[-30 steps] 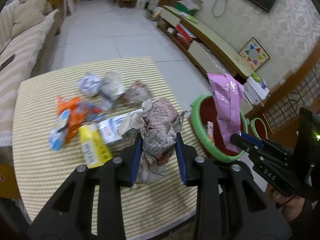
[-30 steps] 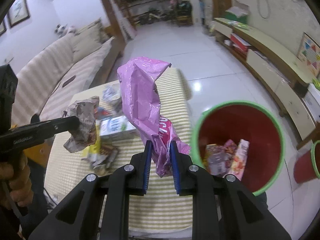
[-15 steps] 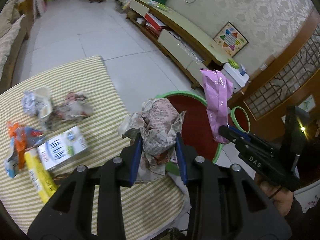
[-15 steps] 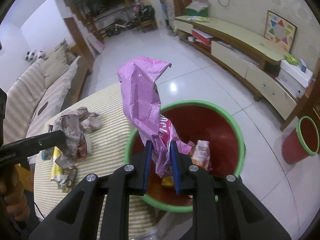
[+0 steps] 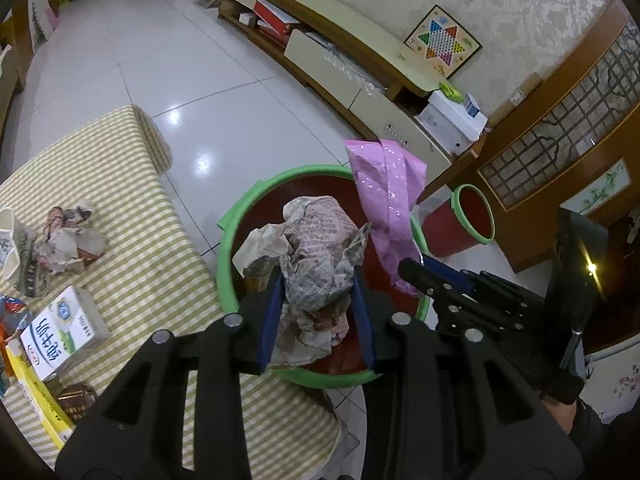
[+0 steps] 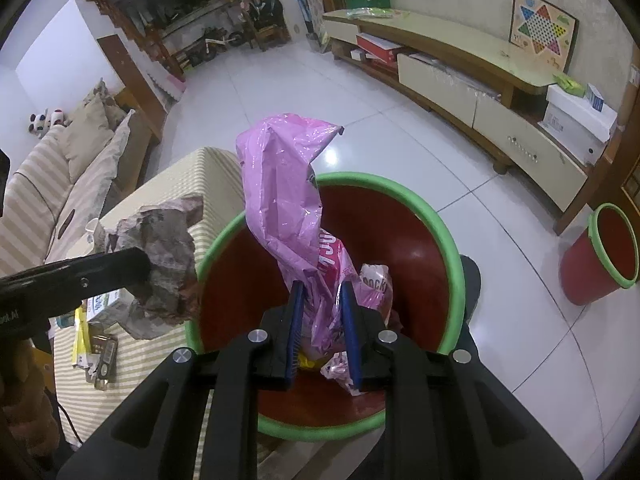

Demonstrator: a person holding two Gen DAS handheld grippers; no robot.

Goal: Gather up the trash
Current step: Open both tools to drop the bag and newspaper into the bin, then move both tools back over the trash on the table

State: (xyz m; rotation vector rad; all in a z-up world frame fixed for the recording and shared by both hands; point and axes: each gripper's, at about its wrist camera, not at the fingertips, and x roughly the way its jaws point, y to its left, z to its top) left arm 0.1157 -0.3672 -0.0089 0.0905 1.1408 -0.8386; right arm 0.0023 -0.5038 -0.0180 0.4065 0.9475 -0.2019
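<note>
My left gripper (image 5: 318,280) is shut on a crumpled newspaper ball (image 5: 320,248) and holds it over the near side of the red bin with a green rim (image 5: 240,216). My right gripper (image 6: 322,296) is shut on a pink plastic wrapper (image 6: 284,184), hanging over the same bin (image 6: 448,240). In the left wrist view the right gripper (image 5: 416,270) and the pink wrapper (image 5: 386,192) sit to the right. From the right wrist camera, the left gripper (image 6: 148,268) with the newspaper ball (image 6: 164,260) shows at the bin's left rim. Snack wrappers (image 6: 374,280) lie inside the bin.
The striped table (image 5: 132,240) stands left of the bin with a milk carton (image 5: 60,328), a yellow box (image 5: 32,392), crumpled paper (image 5: 68,240) and a paper cup (image 5: 10,232). A smaller red bin (image 6: 600,256) stands on the tiled floor. A low cabinet (image 5: 360,60) lines the wall.
Both grippers have moved from above the table to above the red bin, each still holding its piece. The bin now fills the centre of both views and the table trash has slid to the left.
</note>
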